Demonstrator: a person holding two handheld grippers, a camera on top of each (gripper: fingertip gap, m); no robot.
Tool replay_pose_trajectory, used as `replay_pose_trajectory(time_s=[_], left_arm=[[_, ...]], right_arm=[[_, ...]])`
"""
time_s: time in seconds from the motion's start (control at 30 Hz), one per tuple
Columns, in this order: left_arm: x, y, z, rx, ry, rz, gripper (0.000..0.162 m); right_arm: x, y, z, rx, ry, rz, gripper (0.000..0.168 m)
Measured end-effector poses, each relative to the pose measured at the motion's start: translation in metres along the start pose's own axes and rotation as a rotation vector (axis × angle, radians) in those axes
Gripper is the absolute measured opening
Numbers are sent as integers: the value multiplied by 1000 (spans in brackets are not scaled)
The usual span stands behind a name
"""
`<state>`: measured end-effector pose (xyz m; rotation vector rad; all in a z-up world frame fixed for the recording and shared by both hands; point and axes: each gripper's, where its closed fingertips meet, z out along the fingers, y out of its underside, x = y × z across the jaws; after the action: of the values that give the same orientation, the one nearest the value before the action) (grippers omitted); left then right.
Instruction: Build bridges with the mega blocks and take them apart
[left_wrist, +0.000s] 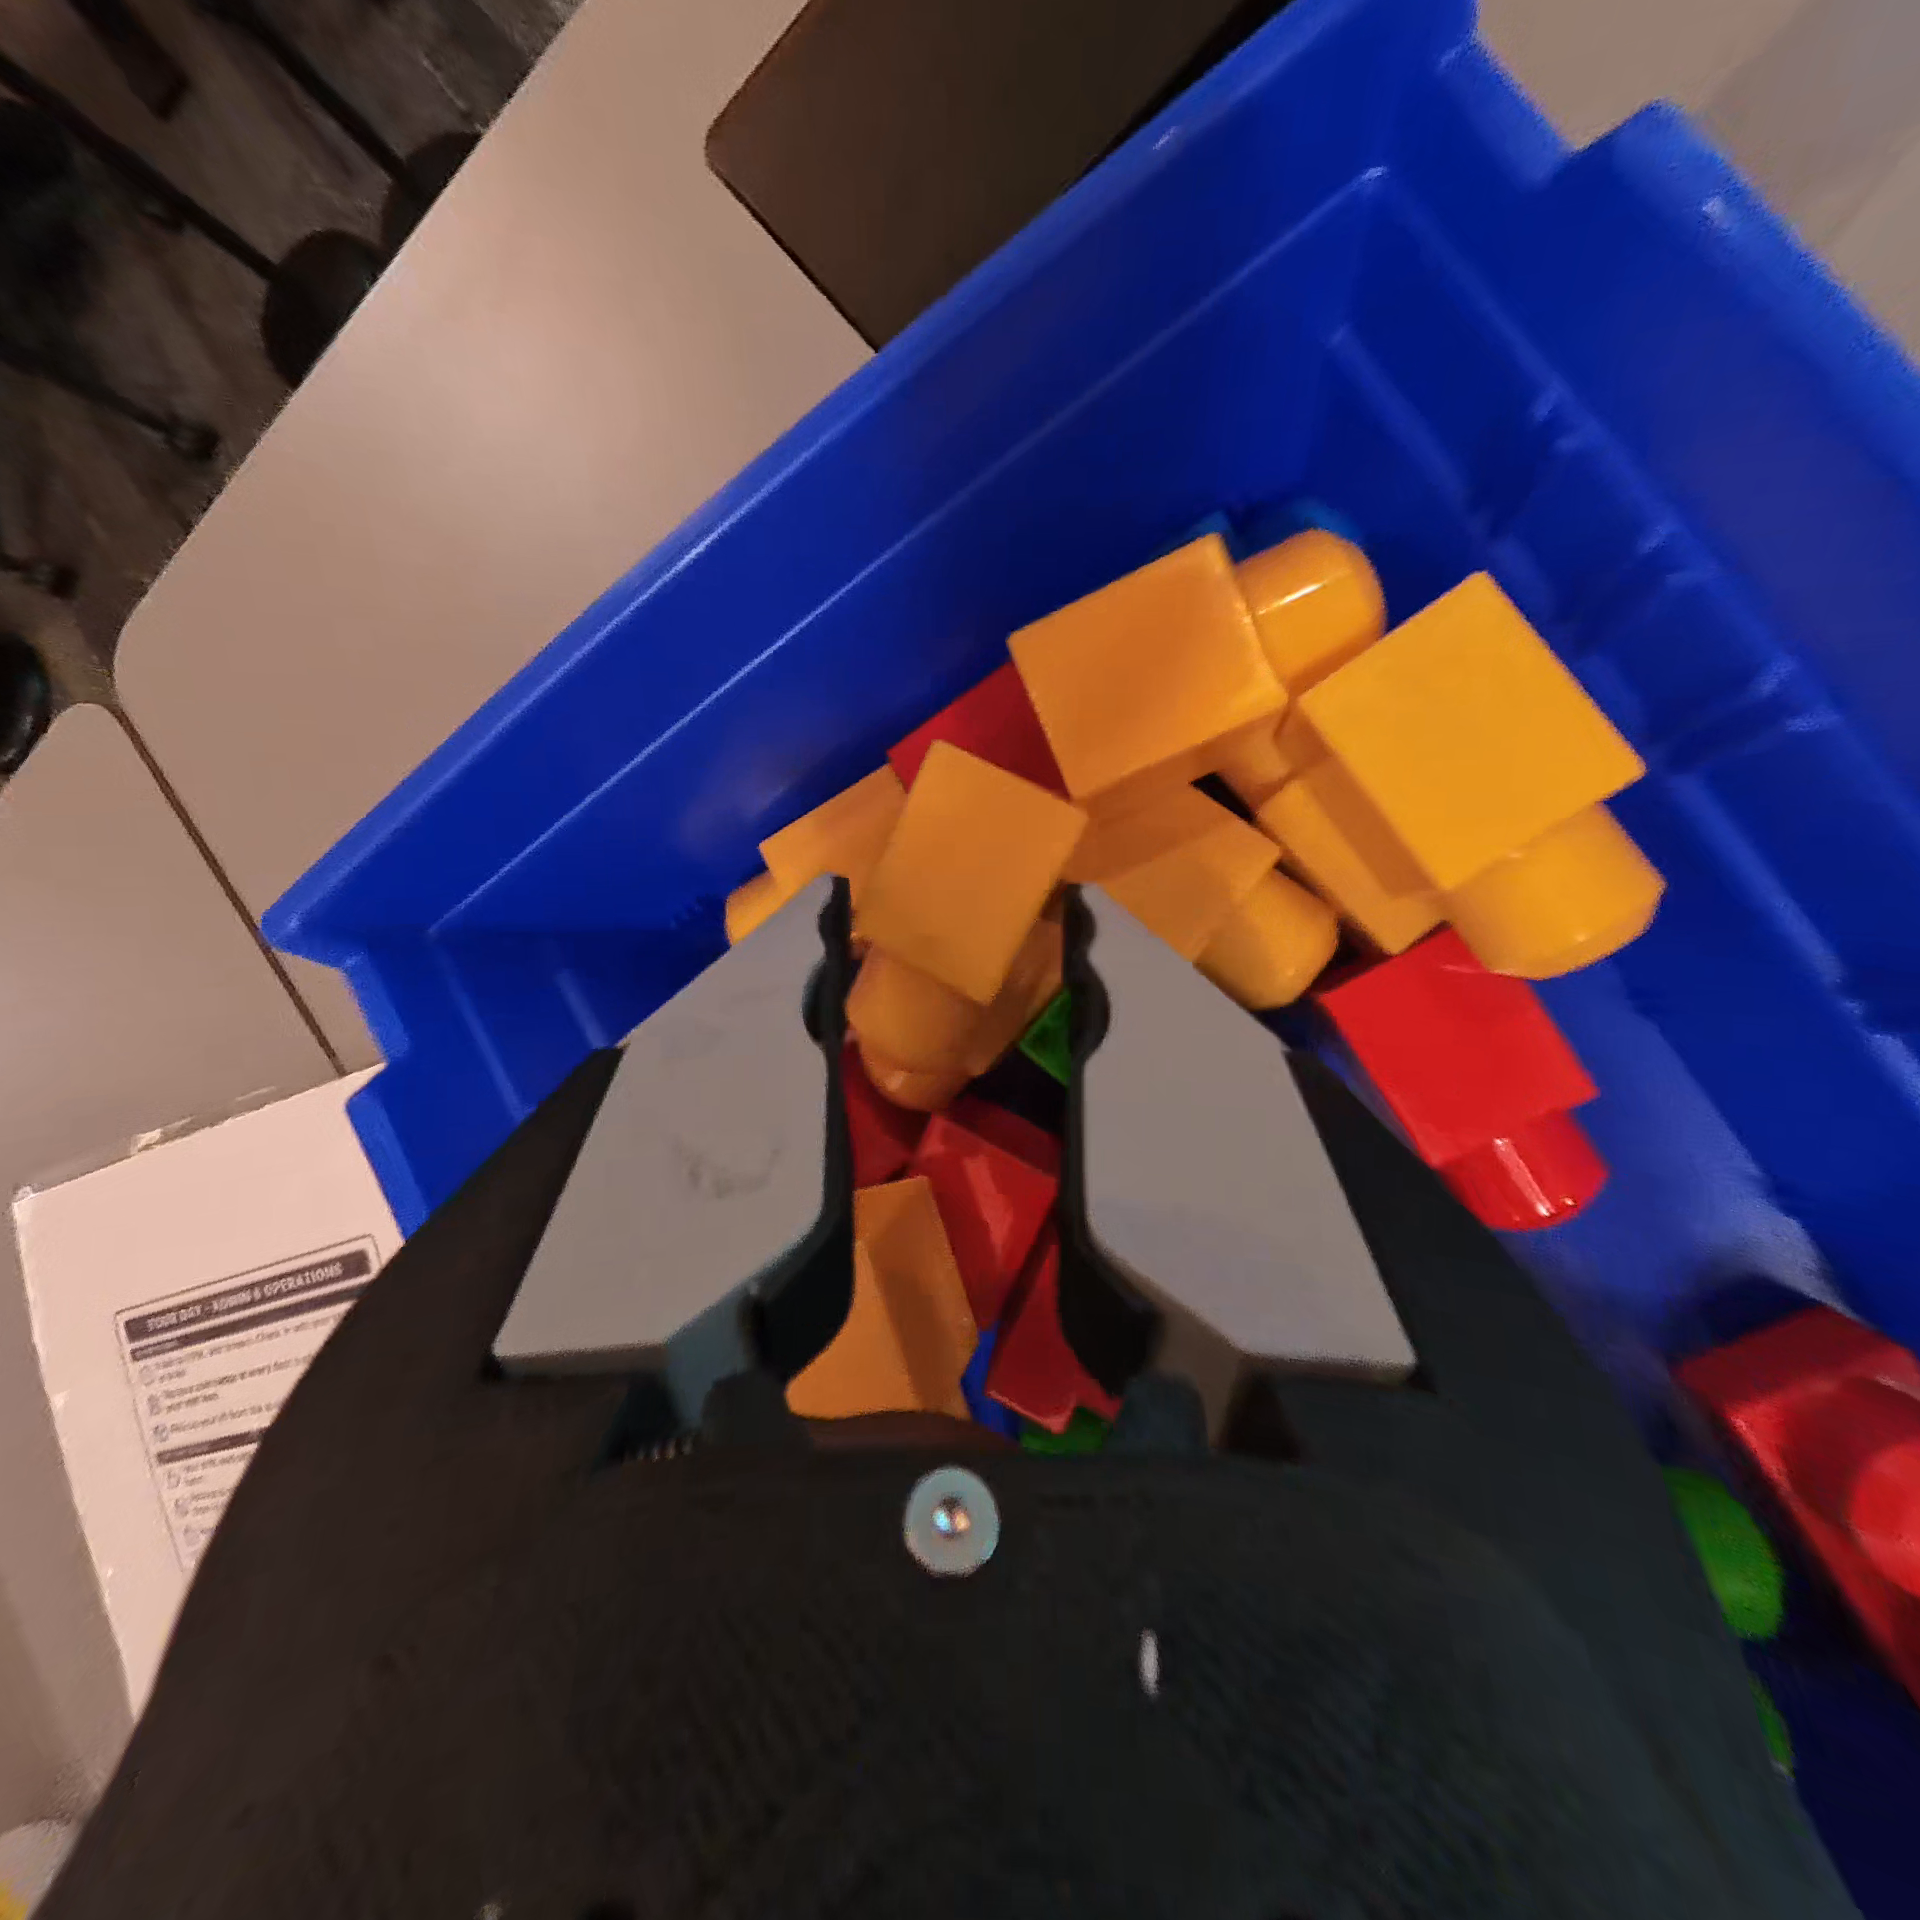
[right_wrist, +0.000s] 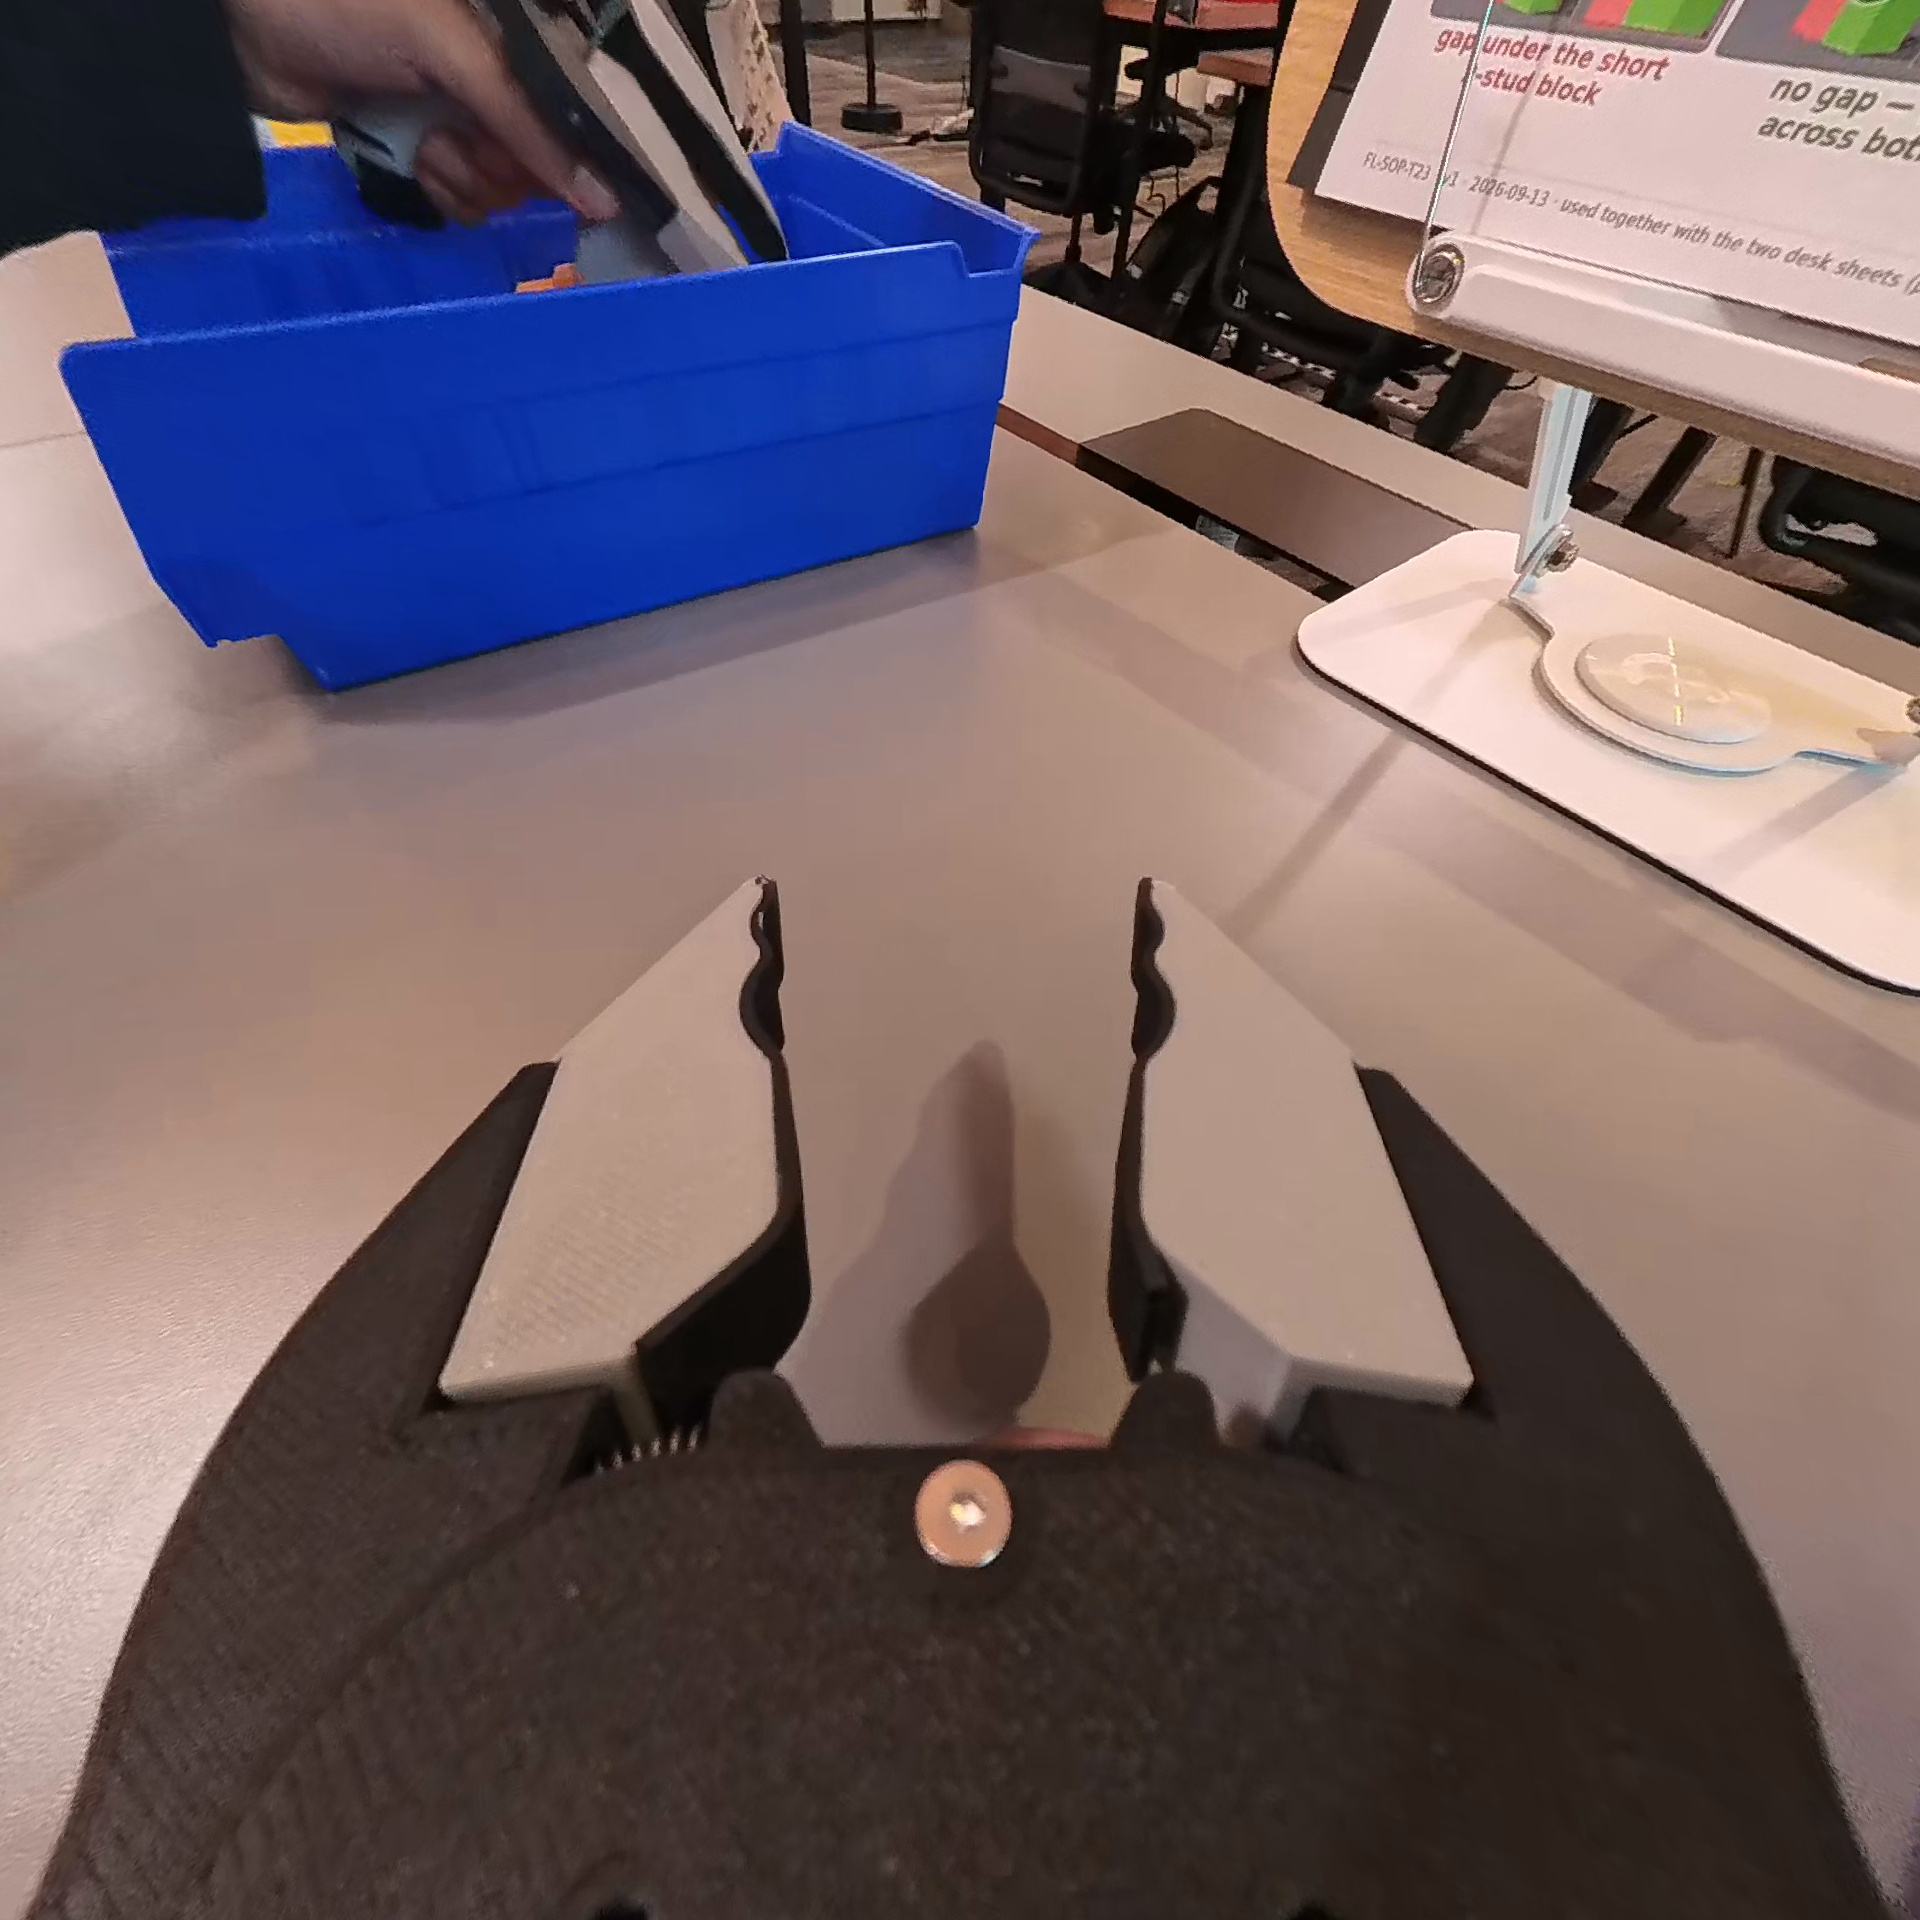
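In the blue bin (left_wrist: 1195, 343) on the tabletop (right_wrist: 935, 748), the left tool (left_wrist: 951, 914) pinched a yellow block (left_wrist: 966, 862) by its flat sides, light, stiff and likely slippery plastic, while the right tool (right_wrist: 954, 894) hung released, holding nothing.

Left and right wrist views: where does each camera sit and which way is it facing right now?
Left wrist view: on the left gripper, tipped into the blue bin, its fingers around a yellow block.
Right wrist view: on the right gripper, low over the grey table, jaws open and empty, facing the sign stand; a hand shows.
Shared: the bin and left gripper appear in both.
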<state>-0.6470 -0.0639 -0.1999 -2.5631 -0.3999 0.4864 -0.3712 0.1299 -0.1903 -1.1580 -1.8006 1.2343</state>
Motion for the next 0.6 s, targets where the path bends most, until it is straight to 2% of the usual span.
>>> replay_pose_trajectory(time_s=[0.1, 0.2, 0.37, 0.5, 0.6], left_arm=[[-1, 2, -2, -19, -6, -15, 34], [-7, 9, -9, -54, -87, 41, 34], [-1, -9, -53, 5, -164, 88, 34], [44, -44, -108, 78, -145, 225, 34], [102, -69, -139, 97, -129, 451, 34]], right_arm=[[0, -1, -1, 6, -4, 9, 65], [-2, -2, -1, 12, -14, 13, 64], [-4, -4, -4, 24, -7, 1, 64], [2, -10, -10, 48, 27, -17, 63], [8, -13, -14, 60, 56, -15, 63]])
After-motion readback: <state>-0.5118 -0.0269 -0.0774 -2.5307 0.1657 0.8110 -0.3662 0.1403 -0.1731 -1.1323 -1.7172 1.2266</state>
